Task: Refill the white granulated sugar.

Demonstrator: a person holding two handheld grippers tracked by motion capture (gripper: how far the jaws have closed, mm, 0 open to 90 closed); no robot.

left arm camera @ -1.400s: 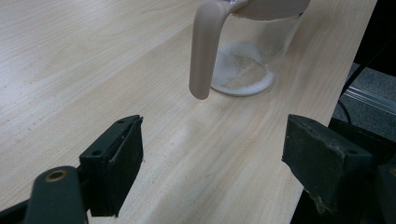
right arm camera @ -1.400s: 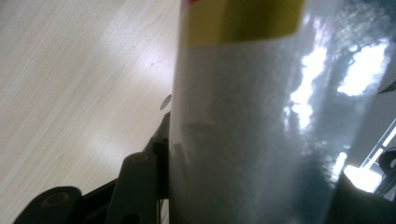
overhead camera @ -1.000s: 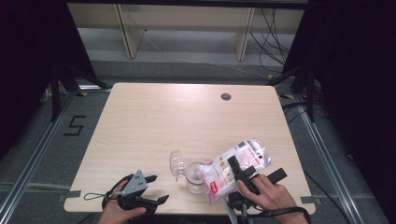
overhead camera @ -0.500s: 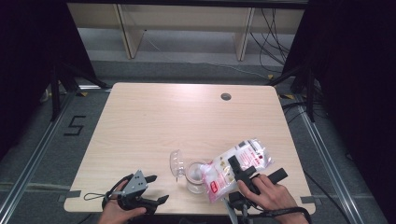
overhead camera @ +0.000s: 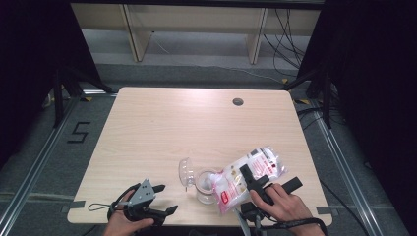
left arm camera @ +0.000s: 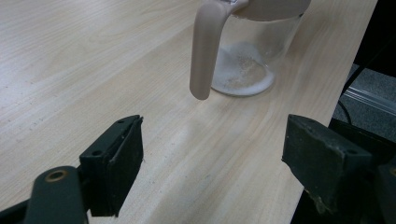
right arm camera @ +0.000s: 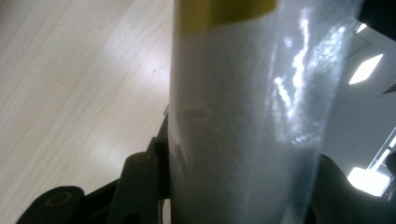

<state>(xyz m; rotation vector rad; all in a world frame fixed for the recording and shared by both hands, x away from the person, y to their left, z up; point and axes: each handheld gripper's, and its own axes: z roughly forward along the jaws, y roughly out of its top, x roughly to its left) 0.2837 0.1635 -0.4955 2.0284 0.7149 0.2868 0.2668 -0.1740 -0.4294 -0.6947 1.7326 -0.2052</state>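
While the right tool (overhead camera: pixel 255 181) pinches the bag (overhead camera: pixel 248 174), tilted over the jar (overhead camera: pixel 205 184) at lower centre, powder could miss its mouth; the left tool (overhead camera: pixel 160 199), spread, steadies nothing.

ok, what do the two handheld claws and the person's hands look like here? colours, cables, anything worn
Both claws are black, each with two flat, blocky jaws showing small round screw holes. The left claw carries a grey three-cornered plate on top and trails a thin black cable looping off its left side. The right claw has a black handle bar jutting sideways. The right hand wears a dark band at the wrist; no sleeves are visible.
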